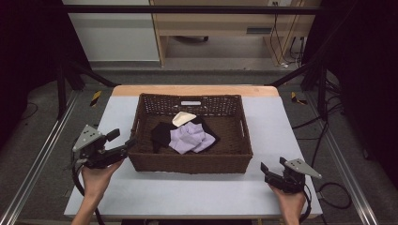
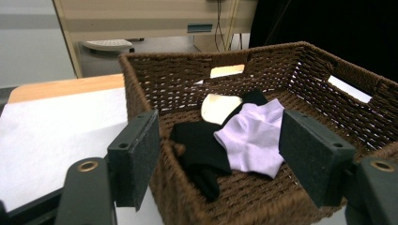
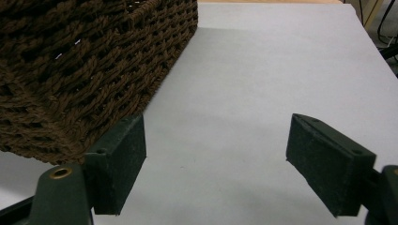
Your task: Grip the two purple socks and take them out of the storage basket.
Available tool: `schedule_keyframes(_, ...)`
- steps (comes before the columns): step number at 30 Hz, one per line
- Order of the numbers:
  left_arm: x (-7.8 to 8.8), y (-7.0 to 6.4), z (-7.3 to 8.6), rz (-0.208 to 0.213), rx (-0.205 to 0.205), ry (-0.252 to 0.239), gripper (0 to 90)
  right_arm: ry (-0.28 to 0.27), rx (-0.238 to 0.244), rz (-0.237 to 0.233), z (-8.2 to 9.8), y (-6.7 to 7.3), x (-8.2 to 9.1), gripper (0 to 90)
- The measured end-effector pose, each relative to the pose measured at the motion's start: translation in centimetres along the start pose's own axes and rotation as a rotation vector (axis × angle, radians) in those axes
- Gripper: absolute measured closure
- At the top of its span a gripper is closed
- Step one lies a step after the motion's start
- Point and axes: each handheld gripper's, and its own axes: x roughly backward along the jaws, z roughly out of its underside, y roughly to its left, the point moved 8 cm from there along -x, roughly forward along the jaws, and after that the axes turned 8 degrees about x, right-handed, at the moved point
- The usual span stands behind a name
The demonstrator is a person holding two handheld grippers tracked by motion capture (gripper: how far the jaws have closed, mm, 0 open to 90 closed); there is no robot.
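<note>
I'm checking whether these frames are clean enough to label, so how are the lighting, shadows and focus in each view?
High view: the table is evenly lit, its surroundings fall to near black, and the picture is slightly soft. Left gripper view: the lilac cloth in the basket is fairly sharp, and bright patches show through the handle slots. Right gripper view: the basket casts a soft shadow on the table, and the near jaws look soft.
</note>
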Motion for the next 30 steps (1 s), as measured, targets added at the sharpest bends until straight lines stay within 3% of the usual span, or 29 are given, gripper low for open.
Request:
schedule_keyframes(6, -1.7, -1.4, -1.2, 0.005, -0.043, -0.001, 30.6, 0.016, 0.006, -0.005, 0.2, 0.3, -0.3, 21.3)
schedule_keyframes(17, -4.9, -3.4, -3.2, 0.009, -0.071, 0.004, 31.0, 0.019, 0.021, -0.003, 0.3, 0.3, -0.4, 23.1)
schedule_keyframes(22, -6.7, -4.5, -3.8, 0.011, -0.121, 0.013, 33.7, 0.019, 0.024, 0.0, 0.4, 0.3, -0.4, 23.3)
schedule_keyframes(30, -10.2, -5.4, -3.7, 0.02, -0.164, 0.071, 39.2, 0.02, 0.028, -0.001, 0.4, 0.4, -0.4, 23.4)
